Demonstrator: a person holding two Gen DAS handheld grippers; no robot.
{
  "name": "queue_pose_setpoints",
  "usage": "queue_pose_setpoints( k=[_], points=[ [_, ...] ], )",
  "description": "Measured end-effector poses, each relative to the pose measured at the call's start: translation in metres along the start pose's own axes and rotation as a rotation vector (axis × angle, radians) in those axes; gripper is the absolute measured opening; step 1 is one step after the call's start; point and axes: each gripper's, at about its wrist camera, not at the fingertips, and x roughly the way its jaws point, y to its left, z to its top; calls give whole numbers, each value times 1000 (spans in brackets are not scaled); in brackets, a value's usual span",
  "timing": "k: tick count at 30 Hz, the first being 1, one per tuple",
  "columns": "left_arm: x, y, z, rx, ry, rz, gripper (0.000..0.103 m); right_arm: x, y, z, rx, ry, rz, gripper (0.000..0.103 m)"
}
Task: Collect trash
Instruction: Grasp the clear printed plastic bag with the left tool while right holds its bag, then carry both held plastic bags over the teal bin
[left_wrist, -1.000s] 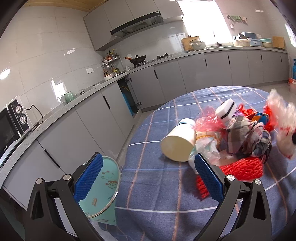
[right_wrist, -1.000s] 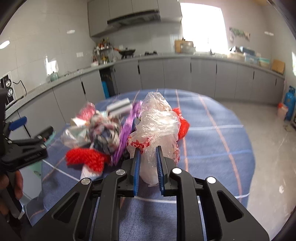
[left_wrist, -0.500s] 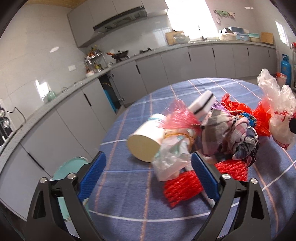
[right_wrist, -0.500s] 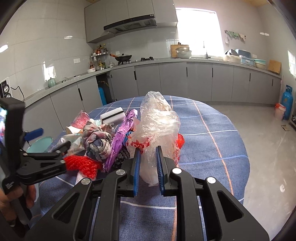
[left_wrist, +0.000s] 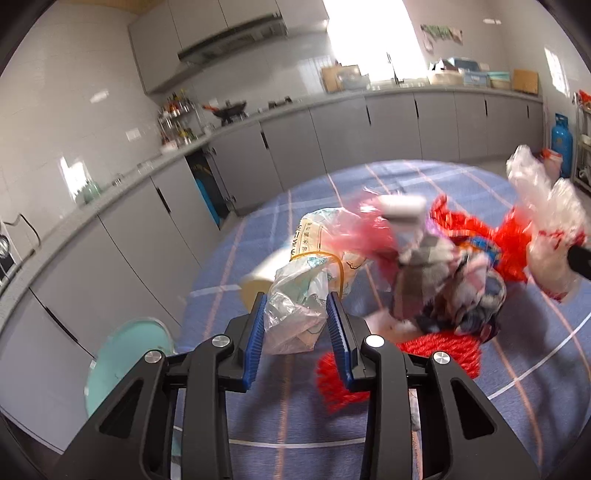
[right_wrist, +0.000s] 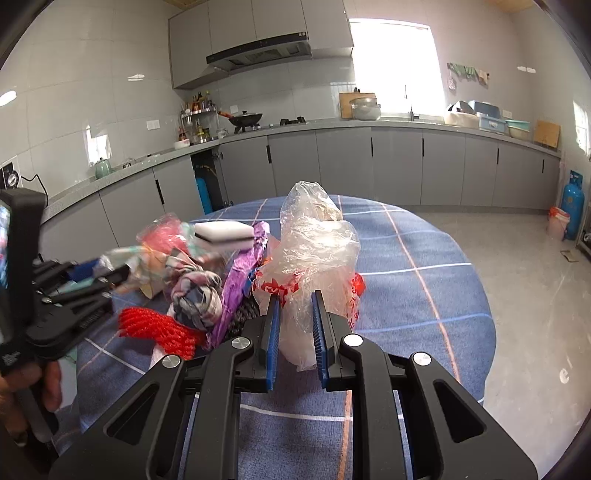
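Now step: gathering trash into the held bag.
Left tongs (left_wrist: 295, 317): just closed on crumpled clear wrapper (left_wrist: 295, 314) at pile edge on worktop (right_wrist: 424, 266).
Right tongs (right_wrist: 293, 325): gripping plastic bag (right_wrist: 314, 243).
Next: carry wrapper to bag, I think.

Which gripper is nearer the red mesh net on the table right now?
Left. The left gripper is shut on a crumpled clear wrapper right beside the red mesh net. The right gripper holds the clear plastic bag across the trash pile from it.

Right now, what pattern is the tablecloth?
Blue tablecloth with white and orange check lines; right wrist view.
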Motion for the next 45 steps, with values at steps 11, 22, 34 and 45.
queue_pose_setpoints(
  k=[11,22,34,45],
  points=[
    [-40,27,5,-49,-66,43,33,-10,15,13,-30,-35,39,18],
    [-62,65,3,-83,-101,92,33,-6,54,38,-88,-70,117,18],
    [-74,121,-6,-155,-109,205,33,11,97,55,-129,-79,186,18],
    [-73,172,-19,-194,-91,285,33,26,139,64,-171,-72,243,18]
  ],
)
